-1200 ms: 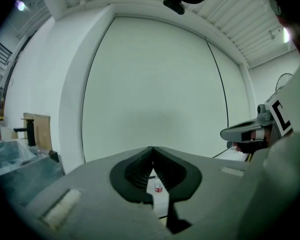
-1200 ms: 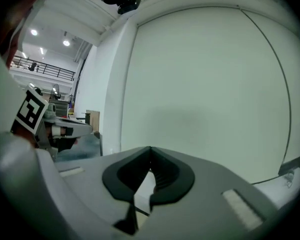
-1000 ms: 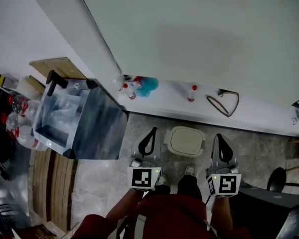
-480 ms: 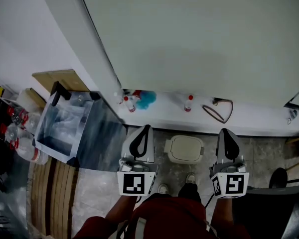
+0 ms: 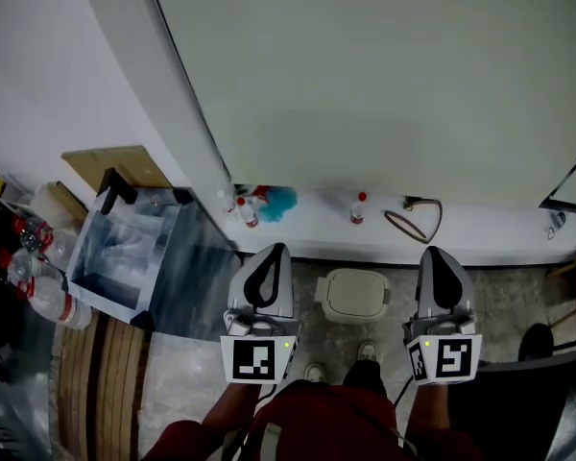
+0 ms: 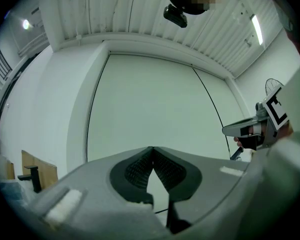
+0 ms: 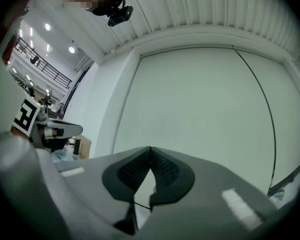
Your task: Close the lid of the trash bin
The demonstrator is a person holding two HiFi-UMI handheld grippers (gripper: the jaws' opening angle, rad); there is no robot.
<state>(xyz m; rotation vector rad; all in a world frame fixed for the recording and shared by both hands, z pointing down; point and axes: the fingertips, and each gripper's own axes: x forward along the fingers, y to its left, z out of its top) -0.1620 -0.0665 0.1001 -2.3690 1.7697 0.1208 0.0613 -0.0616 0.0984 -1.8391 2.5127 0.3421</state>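
L gripper (image 5: 275,253) & R gripper (image 5: 432,254) are held side by side, both pointing roughly level at the pale wall (image 5: 365,75). L fingers (image 6: 136,170) are pressed together, nothing btwn them. R fingers (image 7: 166,170) same: tips meet, empty. Trash bin (image 5: 323,291) sits on the floor (image 5: 509,286) btwn the two pairs of fingers and well below them, just ahead of the person's shoes (image 5: 366,351). Its lid (image 5: 359,294) lies flat, shut. Beyond the fingertips, at the wall's foot, is a white ledge (image 5: 499,242) w/ a small red-capped bottle (image 5: 357,209). On it, a looped cable (image 5: 415,221) lies nearer the R fingers and a blue fluffy thing (image 5: 280,200) nearer the L. A clear box (image 5: 125,253) stands well off to the left of the L fingers.
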